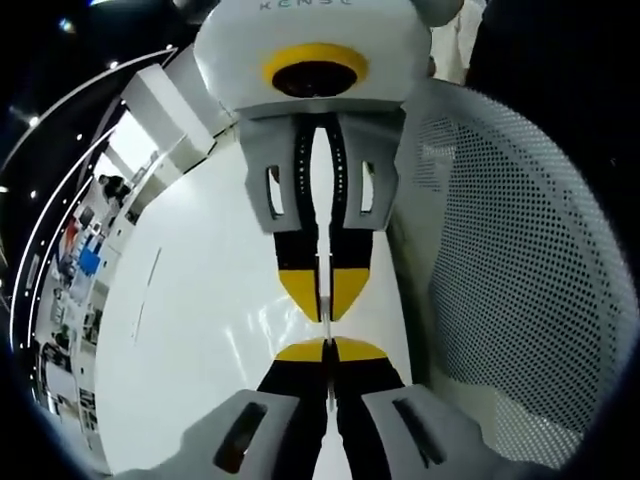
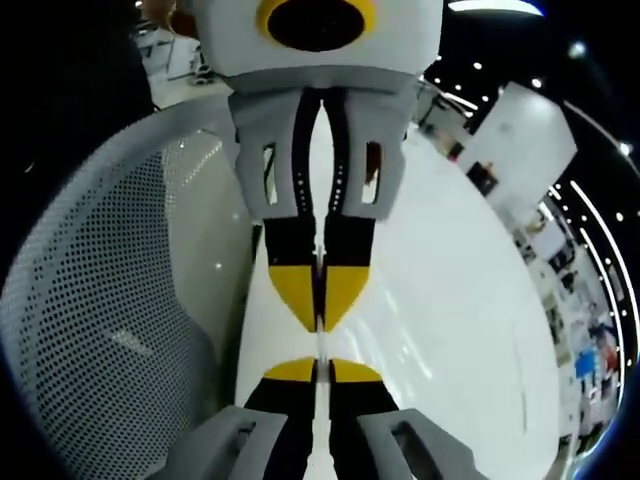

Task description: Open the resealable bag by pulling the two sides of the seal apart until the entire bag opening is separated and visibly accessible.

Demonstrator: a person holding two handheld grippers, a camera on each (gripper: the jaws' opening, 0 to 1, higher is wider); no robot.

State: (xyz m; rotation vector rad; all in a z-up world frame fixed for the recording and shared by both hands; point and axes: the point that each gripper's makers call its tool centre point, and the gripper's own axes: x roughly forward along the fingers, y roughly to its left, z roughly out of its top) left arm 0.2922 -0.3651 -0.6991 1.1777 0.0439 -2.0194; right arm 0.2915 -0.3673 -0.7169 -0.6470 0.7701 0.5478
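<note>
Between your two facing tools, the thin, clear resealable plastic bag (image 1: pixel 327 300) shows edge-on as a pale sliver. Your left tool (image 1: pixel 327 350) is clamped together on one side of its seal, and your right tool (image 2: pixel 318 368) grips the opposite side, tip to tip, apparently ready to pull apart. Beneath lies the glossy white worktop (image 1: pixel 200 320); beside it, a white perforated mesh basket (image 1: pixel 520 260).
</note>
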